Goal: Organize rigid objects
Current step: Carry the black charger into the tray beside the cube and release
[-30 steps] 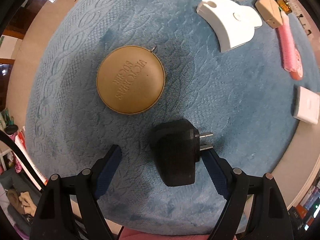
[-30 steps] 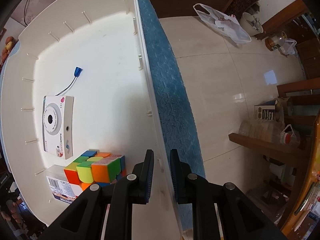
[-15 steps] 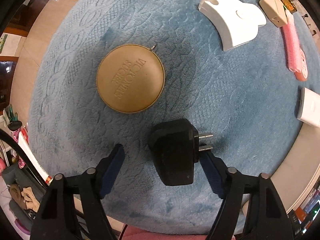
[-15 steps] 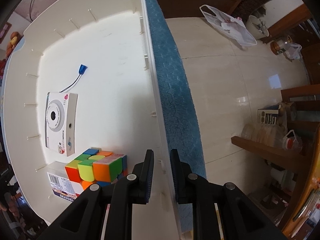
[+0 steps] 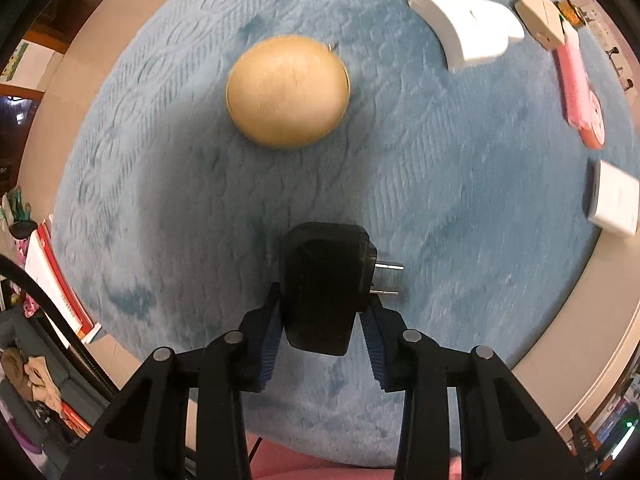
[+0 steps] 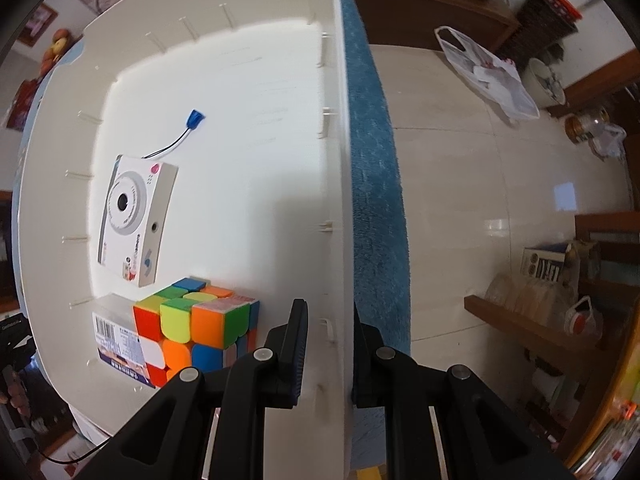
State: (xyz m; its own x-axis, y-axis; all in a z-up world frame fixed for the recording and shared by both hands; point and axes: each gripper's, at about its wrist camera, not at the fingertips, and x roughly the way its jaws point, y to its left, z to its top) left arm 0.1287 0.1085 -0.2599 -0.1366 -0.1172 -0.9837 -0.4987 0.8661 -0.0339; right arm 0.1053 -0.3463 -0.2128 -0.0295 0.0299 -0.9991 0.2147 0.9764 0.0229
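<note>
A black power adapter (image 5: 324, 276) with two metal prongs pointing right sits between the blue pads of my left gripper (image 5: 322, 300). The jaws are closing and both pads press on its sides, just above the blue mat (image 5: 460, 200). A round tan case (image 5: 288, 90) lies farther up the mat. My right gripper (image 6: 330, 320) is shut on the right wall of the white bin (image 6: 336, 160), one finger inside and one outside. Inside the bin lie a white toy camera (image 6: 136, 216), a colourful puzzle cube (image 6: 196, 328) and a small barcoded box (image 6: 114, 336).
On the mat's right side lie a white curved device (image 5: 466, 32), a beige box (image 5: 540, 24), a pink item (image 5: 578, 92) and a white square box (image 5: 616, 204). A blue-capped wire (image 6: 195, 118) lies in the bin. Tiled floor (image 6: 480, 160) and wooden shelves are beyond the mat's edge.
The left jaws have closed from wide apart onto the black adapter, and the mat has dropped slightly away. The right gripper keeps its hold on the bin wall, with a slight roll.
</note>
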